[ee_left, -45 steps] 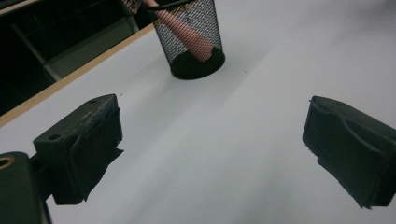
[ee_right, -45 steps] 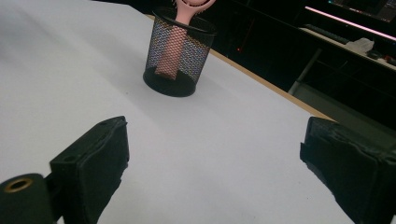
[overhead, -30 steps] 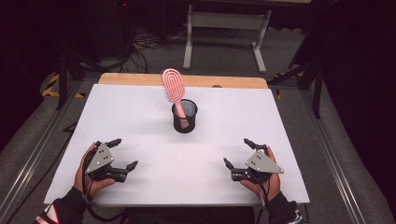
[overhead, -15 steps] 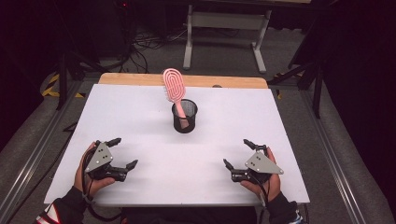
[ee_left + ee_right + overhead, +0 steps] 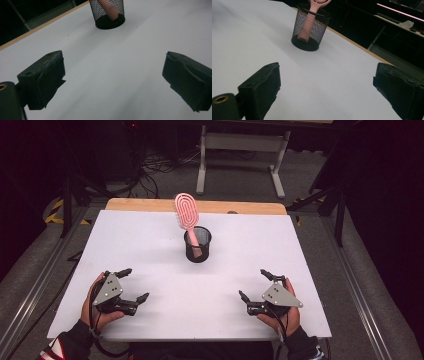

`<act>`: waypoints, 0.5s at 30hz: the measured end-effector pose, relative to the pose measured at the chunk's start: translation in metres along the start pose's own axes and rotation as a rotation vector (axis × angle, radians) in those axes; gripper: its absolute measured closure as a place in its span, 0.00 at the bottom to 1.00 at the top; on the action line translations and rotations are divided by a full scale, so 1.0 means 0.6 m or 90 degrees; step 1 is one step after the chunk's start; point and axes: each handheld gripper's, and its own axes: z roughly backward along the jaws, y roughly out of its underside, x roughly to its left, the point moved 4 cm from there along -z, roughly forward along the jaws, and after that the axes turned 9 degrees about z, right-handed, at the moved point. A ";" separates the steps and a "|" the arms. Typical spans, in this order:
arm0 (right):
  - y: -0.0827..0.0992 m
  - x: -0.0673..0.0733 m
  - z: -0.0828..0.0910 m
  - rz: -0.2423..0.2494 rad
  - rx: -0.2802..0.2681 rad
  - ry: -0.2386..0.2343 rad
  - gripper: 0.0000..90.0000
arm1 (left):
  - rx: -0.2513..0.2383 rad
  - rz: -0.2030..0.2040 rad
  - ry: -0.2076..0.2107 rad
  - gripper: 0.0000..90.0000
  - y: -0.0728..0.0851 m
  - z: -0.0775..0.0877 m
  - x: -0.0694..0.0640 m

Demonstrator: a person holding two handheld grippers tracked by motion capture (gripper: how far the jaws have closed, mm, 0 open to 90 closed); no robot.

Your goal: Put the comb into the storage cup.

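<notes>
White surface (image 5: 150,240): pink hairbrush (image 5: 187,215) upright in black mesh cup (image 5: 198,245).
Left claw (image 5: 134,283), right claw (image 5: 254,283) unmoved since a second ago, both wide, empty; nothing begun.

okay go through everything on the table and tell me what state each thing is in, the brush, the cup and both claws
Pink hairbrush: standing handle-down in the cup, head leaning toward the table's far left.
Black mesh cup: upright on the white table, holding the brush.
Left claw: open, empty, low over the table's near left, apart from the cup.
Right claw: open, empty, low over the table's near right, apart from the cup.
</notes>
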 end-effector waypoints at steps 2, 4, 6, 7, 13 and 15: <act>0.001 -0.001 0.000 0.000 0.001 0.000 0.09 | 0.000 -0.001 0.000 0.06 0.000 0.000 -0.001; 0.000 -0.001 0.001 0.000 0.000 0.000 0.09 | 0.000 0.000 0.002 0.06 0.000 -0.001 -0.002; 0.000 -0.001 0.001 -0.001 -0.001 0.000 0.09 | 0.003 -0.004 0.001 0.06 0.000 -0.001 -0.002; 0.000 -0.001 0.001 0.000 -0.001 0.000 0.09 | 0.002 -0.004 0.002 0.06 0.000 -0.001 -0.002; 0.000 -0.002 0.001 0.001 0.000 0.001 0.09 | 0.000 -0.003 0.002 0.06 -0.001 0.000 -0.001; 0.000 -0.002 0.001 0.000 -0.001 0.000 0.09 | 0.001 -0.005 0.001 0.06 -0.001 0.000 -0.001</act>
